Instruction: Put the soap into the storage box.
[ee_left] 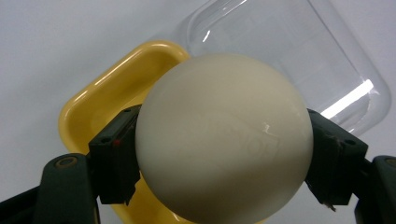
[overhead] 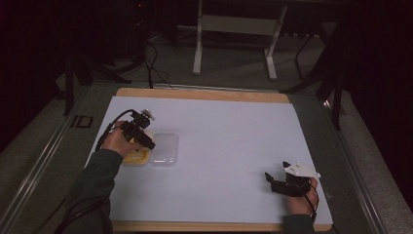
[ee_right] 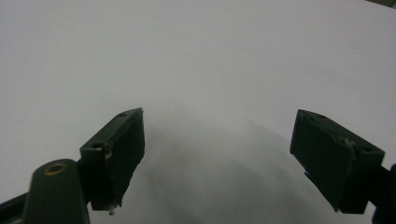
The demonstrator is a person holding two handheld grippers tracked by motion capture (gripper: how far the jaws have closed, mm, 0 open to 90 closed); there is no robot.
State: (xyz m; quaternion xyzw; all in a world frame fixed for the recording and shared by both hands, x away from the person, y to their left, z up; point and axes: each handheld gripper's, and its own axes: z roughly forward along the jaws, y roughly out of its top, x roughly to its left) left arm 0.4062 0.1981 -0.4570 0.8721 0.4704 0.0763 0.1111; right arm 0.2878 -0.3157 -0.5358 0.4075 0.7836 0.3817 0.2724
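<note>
A cream-white ball (ee_left: pixel 224 140) sits between the black jaws of my left gripper (ee_left: pixel 224 158), which is shut on it. The ball hangs just above a yellow rectangular tub (ee_left: pixel 116 88). In the high view the left gripper (overhead: pixel 145 139) is over that yellow tub (overhead: pixel 136 157) at the left of the white mat. A clear plastic lid (overhead: pixel 164 149) lies flat beside the tub, and in the left gripper view this lid (ee_left: pixel 289 51) shows behind the ball. My right gripper (overhead: pixel 273 181) rests low at the right front of the mat, open, with nothing between its fingers (ee_right: pixel 116 154).
The white mat (overhead: pixel 219 146) covers a wooden board (overhead: pixel 204 93) whose edge shows at the back. Beyond the table stand a white frame (overhead: pixel 234 29) and trailing cables (overhead: pixel 151 58) on a dark floor.
</note>
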